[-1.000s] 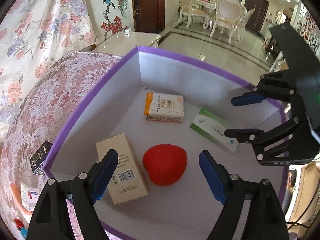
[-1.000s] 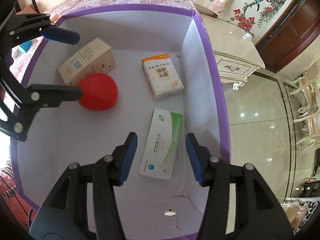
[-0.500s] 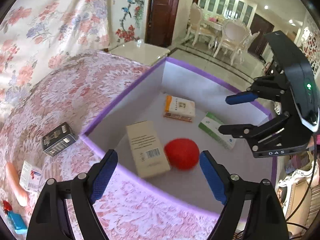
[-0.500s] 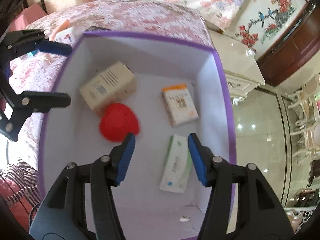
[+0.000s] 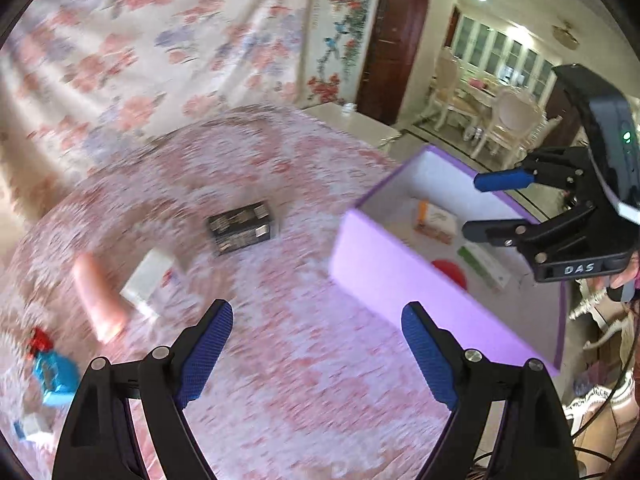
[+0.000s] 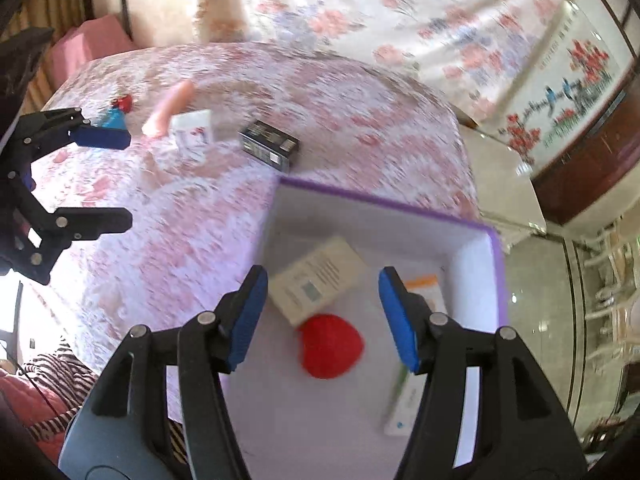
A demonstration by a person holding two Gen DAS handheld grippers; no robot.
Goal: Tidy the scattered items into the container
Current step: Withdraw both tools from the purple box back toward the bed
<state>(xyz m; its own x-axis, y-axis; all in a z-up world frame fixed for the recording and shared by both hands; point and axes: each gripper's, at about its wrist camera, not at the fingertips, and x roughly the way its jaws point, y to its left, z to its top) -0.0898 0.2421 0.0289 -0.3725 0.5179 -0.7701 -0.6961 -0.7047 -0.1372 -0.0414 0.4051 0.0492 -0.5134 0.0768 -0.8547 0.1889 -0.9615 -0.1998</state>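
**Both grippers empty above table and box; loose items remain on the cloth**

Left wrist view: The left gripper (image 5: 316,352) hangs over the pink floral tablecloth (image 5: 280,380) with its jaws spread wide and nothing between them. The purple box (image 5: 384,268) stands to the right, its near wall facing the camera. Inside it, an orange-and-white packet (image 5: 436,222), a red ball (image 5: 450,272) and a green-and-white carton (image 5: 484,266) are partly visible. Outside the box lie a black box (image 5: 242,228), a white carton (image 5: 150,284), a pink tube-shaped item (image 5: 98,292) and a small blue item (image 5: 56,374) with something red just beyond it. The right gripper (image 5: 484,204) is above the box. The picture is blurred.

Right wrist view: The right gripper (image 6: 322,318) is above the purple box (image 6: 498,272); its jaws are opening and hold nothing. Below them in the box lie a beige carton (image 6: 316,280) touching the red ball (image 6: 332,346), with the orange-and-white packet (image 6: 424,284) and green-and-white carton (image 6: 404,400) partly hidden behind the right finger. The black box (image 6: 270,146) lies near the box's far corner; the white carton (image 6: 192,134), the pink item (image 6: 168,110) and the blue item (image 6: 114,118) lie farther left.
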